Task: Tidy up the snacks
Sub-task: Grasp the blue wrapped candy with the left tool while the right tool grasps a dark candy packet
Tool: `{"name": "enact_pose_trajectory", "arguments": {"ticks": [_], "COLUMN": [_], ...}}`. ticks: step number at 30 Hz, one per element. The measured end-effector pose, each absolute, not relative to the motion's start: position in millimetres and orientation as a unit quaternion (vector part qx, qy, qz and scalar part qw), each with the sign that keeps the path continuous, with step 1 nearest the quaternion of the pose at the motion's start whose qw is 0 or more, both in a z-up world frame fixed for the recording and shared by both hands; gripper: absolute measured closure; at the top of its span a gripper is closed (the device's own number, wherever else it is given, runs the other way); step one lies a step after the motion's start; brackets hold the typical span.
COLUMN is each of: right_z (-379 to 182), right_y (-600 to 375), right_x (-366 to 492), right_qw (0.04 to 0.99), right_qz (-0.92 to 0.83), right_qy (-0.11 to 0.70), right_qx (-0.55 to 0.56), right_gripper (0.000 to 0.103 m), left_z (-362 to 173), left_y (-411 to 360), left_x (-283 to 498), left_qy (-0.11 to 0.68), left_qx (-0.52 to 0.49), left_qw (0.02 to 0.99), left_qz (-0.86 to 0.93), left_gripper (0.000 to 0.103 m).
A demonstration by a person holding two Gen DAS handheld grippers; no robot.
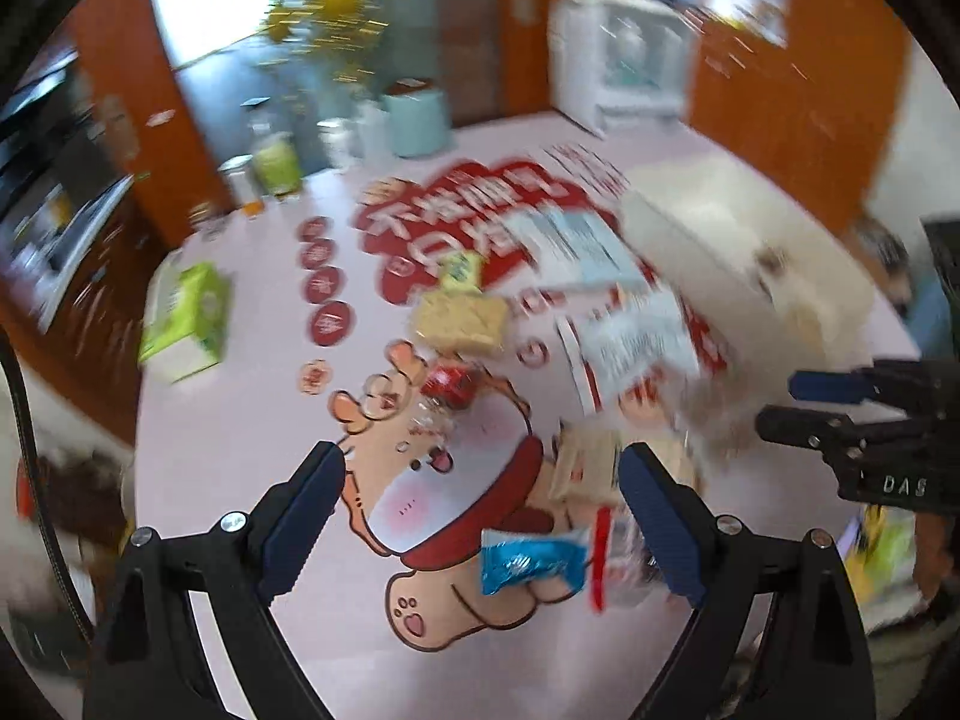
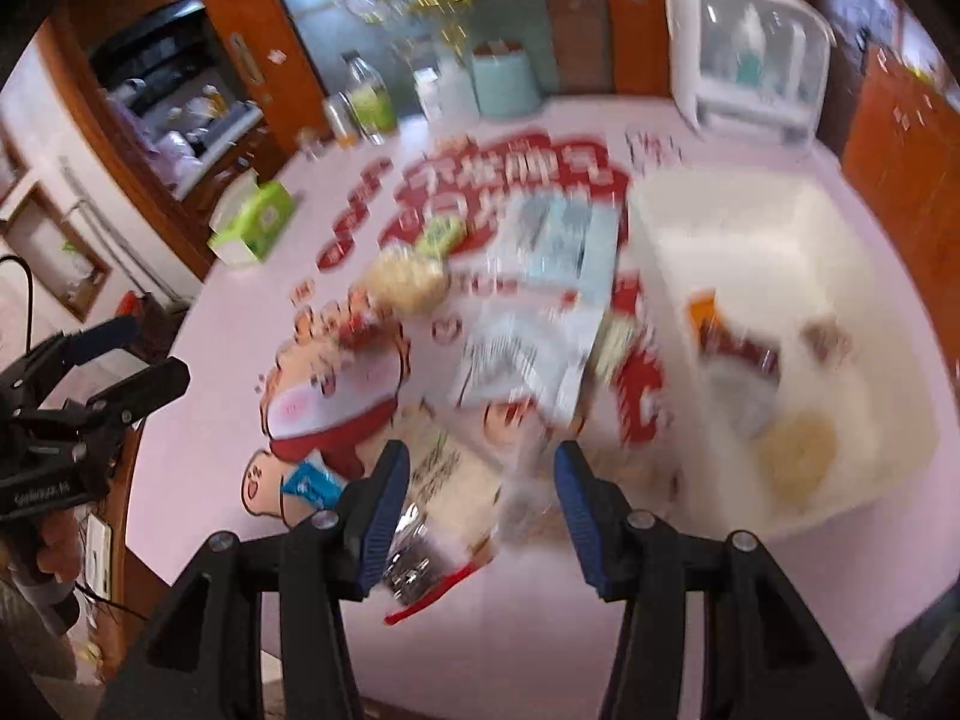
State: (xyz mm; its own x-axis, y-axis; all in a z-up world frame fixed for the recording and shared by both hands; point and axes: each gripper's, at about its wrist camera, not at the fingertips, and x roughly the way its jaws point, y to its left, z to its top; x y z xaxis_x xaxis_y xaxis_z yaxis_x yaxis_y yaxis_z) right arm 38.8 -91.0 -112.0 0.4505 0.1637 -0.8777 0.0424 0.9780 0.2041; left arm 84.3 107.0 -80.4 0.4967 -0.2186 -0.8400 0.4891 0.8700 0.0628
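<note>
Both views are smeared w/ motion blur, so I'm reading outlines more than labels. My left gripper [image 1: 480,510] hangs w/ jaws wide apart and nothing between the pads, over the near part of the pink table [image 1: 240,480], right above the blue snack packet [image 1: 531,564]. That packet lies flat on the cartoon print, long axis running left-right, crimped ends pointing to each side. I'd judge it light, crinkly and a bit slippery; best to pinch across the short width at mid-body, not on the thin end seals. My right gripper [image 2: 480,516] has its jaws about half apart, straddling a clear wrapped snack w/ a red edge [image 2: 432,570]. I can't tell if the pads press on it; looks like open space beside them, so I call it not gripped. That wrapper looks soft and crushable; its axis runs roughly near-left to far-right, tho blur makes this a guess. Further off lie a pale yellow cracker pack [image 1: 459,318] and white-blue flat bags [image 1: 624,348], probably floppy, so grab near an edge. The white bin [image 2: 780,324] sits at right w/ some snacks already in.
</note>
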Motion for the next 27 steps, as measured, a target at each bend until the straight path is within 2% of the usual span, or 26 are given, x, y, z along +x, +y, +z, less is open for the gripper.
{"name": "enact_pose_trajectory", "arguments": {"ticks": [7, 12, 20, 27], "right_z": [-172.1, -192.8, -210.2, -212.8], "right_y": [-65.5, -52.7, -43.4, -35.3], "right_x": [22.8, 9.0, -2.3, 8.7], "right_qw": [0.801, 0.802, 0.803, 0.8], "right_qz": [0.031, 0.053, 0.096, 0.151], "right_qy": [0.581, 0.585, 0.587, 0.58], "right_qx": [0.144, 0.104, 0.035, 0.004], "right_gripper": [0.052, 0.052, 0.052, 0.052], "left_z": [-143.8, -176.1, -208.2, -225.9], "left_y": [93.5, 85.5, 77.0, 78.9], "left_x": [87.5, 87.6, 93.4, 98.4], "left_qy": [0.476, 0.477, 0.497, 0.507], "left_qx": [0.255, 0.31, 0.343, 0.355], "left_qw": [0.773, 0.718, 0.654, 0.637], "left_qz": [-0.332, -0.401, -0.456, -0.46], "left_gripper": [0.011, 0.011, 0.011, 0.019]}}
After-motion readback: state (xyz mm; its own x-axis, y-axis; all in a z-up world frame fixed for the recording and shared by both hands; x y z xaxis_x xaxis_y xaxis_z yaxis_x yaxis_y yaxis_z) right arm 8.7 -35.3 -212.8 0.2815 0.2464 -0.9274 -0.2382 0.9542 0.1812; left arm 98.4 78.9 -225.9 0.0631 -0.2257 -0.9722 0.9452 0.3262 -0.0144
